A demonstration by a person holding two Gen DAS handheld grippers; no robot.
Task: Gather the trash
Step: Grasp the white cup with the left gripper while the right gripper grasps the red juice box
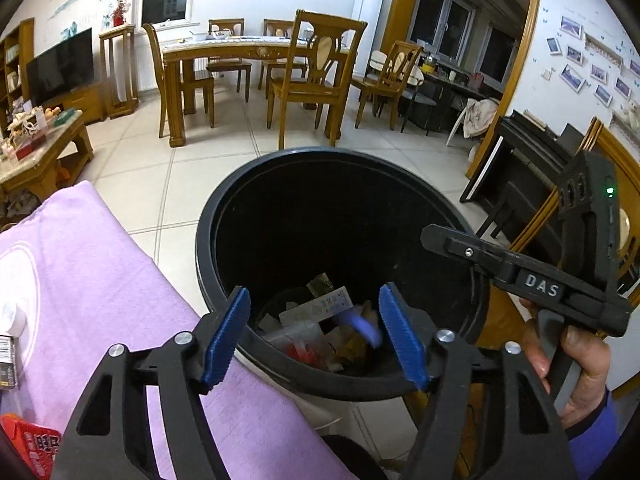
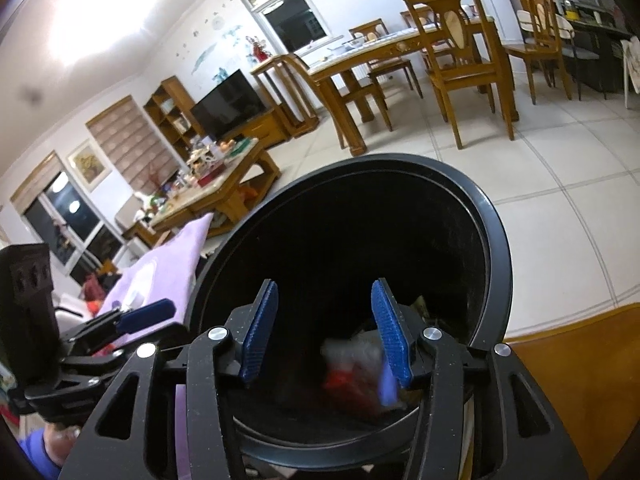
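A black round trash bin (image 1: 224, 208) stands beside a table with a purple cloth (image 1: 88, 280). Its bottom holds several scraps: a white printed card (image 1: 316, 309), clear plastic with red bits (image 1: 300, 344) and a blurred purple piece (image 1: 364, 326). My left gripper (image 1: 314, 334) is open and empty over the bin's near rim. My right gripper (image 2: 326, 330) is open over the same bin (image 2: 496, 240). A blurred white and red piece of trash (image 2: 352, 368) lies below it inside the bin. The right gripper's body (image 1: 532, 280) also shows in the left wrist view, over the bin's right rim.
On the purple cloth lie a red packet (image 1: 32, 444), a dark printed pack (image 1: 6, 364) and a white object (image 1: 14, 316). Dining table and chairs (image 1: 304, 76) stand behind on the tiled floor. A coffee table (image 1: 36, 148) is at left. A wooden surface (image 2: 580, 380) is right of the bin.
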